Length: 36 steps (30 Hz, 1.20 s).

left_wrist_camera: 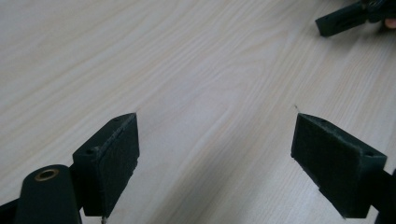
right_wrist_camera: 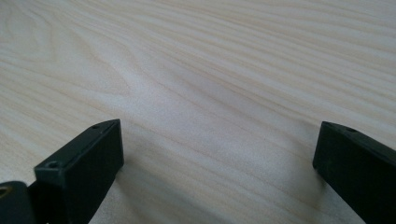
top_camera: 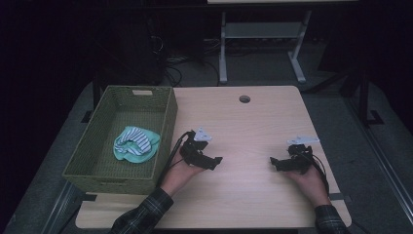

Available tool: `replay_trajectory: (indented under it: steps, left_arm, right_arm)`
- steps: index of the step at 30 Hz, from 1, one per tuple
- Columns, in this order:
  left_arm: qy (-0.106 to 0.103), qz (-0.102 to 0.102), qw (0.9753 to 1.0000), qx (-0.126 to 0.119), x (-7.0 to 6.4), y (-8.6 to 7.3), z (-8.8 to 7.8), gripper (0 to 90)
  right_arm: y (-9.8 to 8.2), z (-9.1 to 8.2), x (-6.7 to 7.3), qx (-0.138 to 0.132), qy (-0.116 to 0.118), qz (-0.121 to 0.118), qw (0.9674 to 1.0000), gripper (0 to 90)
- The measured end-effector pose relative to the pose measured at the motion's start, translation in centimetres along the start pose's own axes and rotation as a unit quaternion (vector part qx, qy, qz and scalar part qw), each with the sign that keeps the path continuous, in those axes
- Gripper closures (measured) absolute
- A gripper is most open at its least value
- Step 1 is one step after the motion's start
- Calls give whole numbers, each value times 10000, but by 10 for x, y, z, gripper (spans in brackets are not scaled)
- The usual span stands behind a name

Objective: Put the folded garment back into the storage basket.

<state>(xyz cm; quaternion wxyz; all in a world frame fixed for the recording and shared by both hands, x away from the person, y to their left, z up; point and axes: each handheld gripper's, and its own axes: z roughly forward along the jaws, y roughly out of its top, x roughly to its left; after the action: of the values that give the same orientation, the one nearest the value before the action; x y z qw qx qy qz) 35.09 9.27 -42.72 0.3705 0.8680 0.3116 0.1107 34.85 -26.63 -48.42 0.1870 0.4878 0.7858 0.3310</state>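
High view: striped cloth (top_camera: pixel 137 143) crumpled in green wicker basket (top_camera: pixel 122 138), at nine o'clock from left gripper (top_camera: pixel 216 161). Left gripper, right gripper (top_camera: pixel 276 162): jaws apart, empty, over bare table (top_camera: pixel 243 126). Cloth probably soft, light, limp; best pinched at raised fold.

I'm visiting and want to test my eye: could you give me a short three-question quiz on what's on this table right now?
1. True or false: the striped cloth lies inside the green basket.
2. Which side of the table holds the basket: a) the person's left, b) the person's right, c) the middle?
3. What do the left gripper and right gripper hold between their jaws?

Key
1. True: it lies bunched on the basket's floor.
2. a) The basket sits at the left edge.
3. Nothing: both sets of jaws stand wide apart over bare wood.
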Motion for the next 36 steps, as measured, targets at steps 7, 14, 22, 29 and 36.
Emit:
replay_trajectory:
  steps: [7, 14, 22, 29, 36]
  left_arm:
    - [71, -28, 9998, 159, 3, -13, 14, 147]
    - [119, 56, 9994, 329, 2, -22, 27, 142]
    - [147, 165, 9987, 468, 0, -27, 33, 137]
    - [119, 204, 9991, 340, 0, -30, 33, 127]
    - [33, 265, 9996, -22, 2, -40, 32, 127]
  right_arm:
    - [0, 0, 0, 5, 1, 7, 10000, 12]
    - [0, 0, 0, 6, 2, 10, 10000, 12]
    - [0, 0, 0, 4, 3, 7, 10000, 12]
    - [0, 0, 0, 4, 1, 7, 10000, 12]
    - [0, 0, 0, 5, 2, 11, 10000, 13]
